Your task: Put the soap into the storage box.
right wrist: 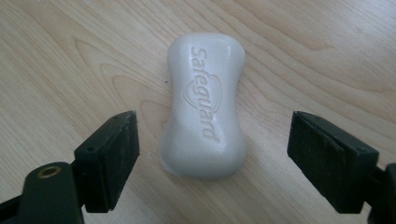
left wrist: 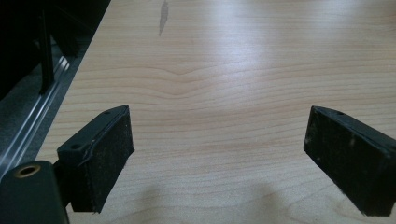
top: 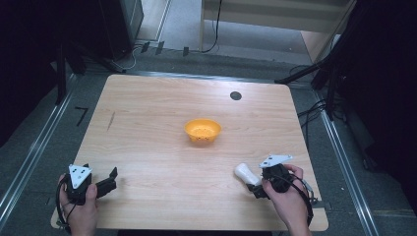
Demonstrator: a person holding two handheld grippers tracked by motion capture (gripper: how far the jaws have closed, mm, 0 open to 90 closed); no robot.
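My right gripper (right wrist: pixel 212 156) sits over a white, waisted bar of soap (right wrist: pixel 204 105) at the near right of the pale wooden table (top: pixel 147 128).

The jaws stand partly open on either side of the bar, apart from it, holding nothing. I judge the soap light, hard and slick, so I would pinch across its narrow waist. My left gripper (left wrist: pixel 219 154) rests wide open and empty at the near left. An orange plastic bowl (top: pixel 202 131) waits mid-table.
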